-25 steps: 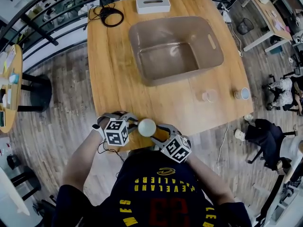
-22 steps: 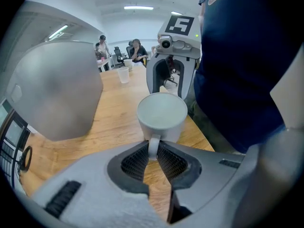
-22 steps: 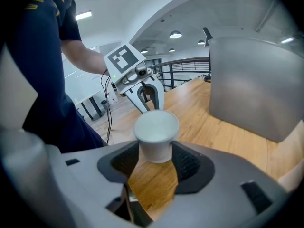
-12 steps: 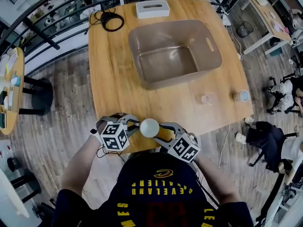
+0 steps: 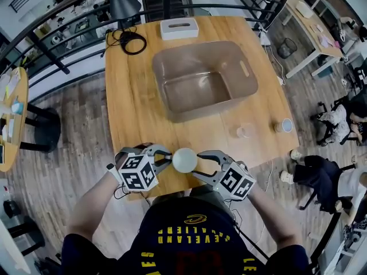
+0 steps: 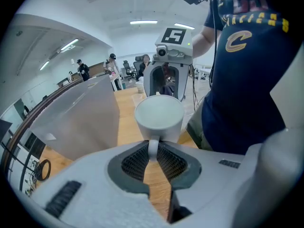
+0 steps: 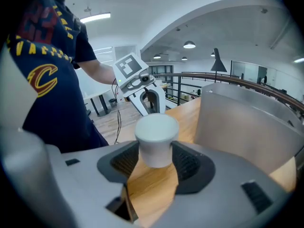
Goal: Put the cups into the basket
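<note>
Head view: a white handled mug (image 5: 184, 160) hangs between the left claw (image 5: 169, 160) and the right claw (image 5: 200, 164), over the wooden tabletop's (image 5: 132, 96) near edge. The beige plastic basket (image 5: 198, 109) sits beyond both claws.

Left gripper view: the narrow jaws, which have just been closing, pinch the mug's handle.

Right gripper view: the widely spread jaws press on the mug's body.

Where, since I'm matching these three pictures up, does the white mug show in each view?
Head view: white mug low centre, seen from above.
Left gripper view: white mug at centre, handle toward the camera.
Right gripper view: white mug at centre, just below the middle.
Shared landmark: basket, above the mug in the head view, at left in the left gripper view, at right in the right gripper view.
</note>
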Motion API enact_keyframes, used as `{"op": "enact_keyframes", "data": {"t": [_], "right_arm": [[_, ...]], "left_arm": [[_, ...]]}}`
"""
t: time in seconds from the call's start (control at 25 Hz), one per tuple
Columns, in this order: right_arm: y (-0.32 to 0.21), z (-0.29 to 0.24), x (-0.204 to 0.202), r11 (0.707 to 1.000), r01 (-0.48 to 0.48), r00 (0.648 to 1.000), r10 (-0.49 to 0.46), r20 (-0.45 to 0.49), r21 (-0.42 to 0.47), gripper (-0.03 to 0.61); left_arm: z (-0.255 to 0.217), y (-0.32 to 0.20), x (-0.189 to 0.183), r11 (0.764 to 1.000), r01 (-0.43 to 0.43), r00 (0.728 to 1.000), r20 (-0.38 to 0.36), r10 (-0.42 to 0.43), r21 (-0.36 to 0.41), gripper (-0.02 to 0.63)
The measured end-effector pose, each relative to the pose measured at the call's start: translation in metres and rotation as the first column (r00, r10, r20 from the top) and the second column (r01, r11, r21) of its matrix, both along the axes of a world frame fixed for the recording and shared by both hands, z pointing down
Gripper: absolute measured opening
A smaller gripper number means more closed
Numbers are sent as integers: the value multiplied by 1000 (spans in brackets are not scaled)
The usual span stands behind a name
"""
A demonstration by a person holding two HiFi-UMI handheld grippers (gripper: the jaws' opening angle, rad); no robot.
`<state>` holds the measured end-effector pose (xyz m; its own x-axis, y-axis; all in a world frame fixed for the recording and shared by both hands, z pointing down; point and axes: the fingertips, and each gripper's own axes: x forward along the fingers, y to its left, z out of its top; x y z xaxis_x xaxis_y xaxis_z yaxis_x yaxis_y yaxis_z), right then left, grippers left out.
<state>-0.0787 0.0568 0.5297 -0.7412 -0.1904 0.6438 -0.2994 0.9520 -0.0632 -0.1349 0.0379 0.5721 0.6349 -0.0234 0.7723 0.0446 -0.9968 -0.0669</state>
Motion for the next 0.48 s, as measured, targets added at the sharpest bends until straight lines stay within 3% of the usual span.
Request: {"op": "enact_keyframes", "data": {"t": [0.48], "right_arm": [[-17,-78,24,998,61,998,-61,29,6,225]], "left_arm": [[-87,-17,23,999,32,999,-16,-32,36,60]]}}
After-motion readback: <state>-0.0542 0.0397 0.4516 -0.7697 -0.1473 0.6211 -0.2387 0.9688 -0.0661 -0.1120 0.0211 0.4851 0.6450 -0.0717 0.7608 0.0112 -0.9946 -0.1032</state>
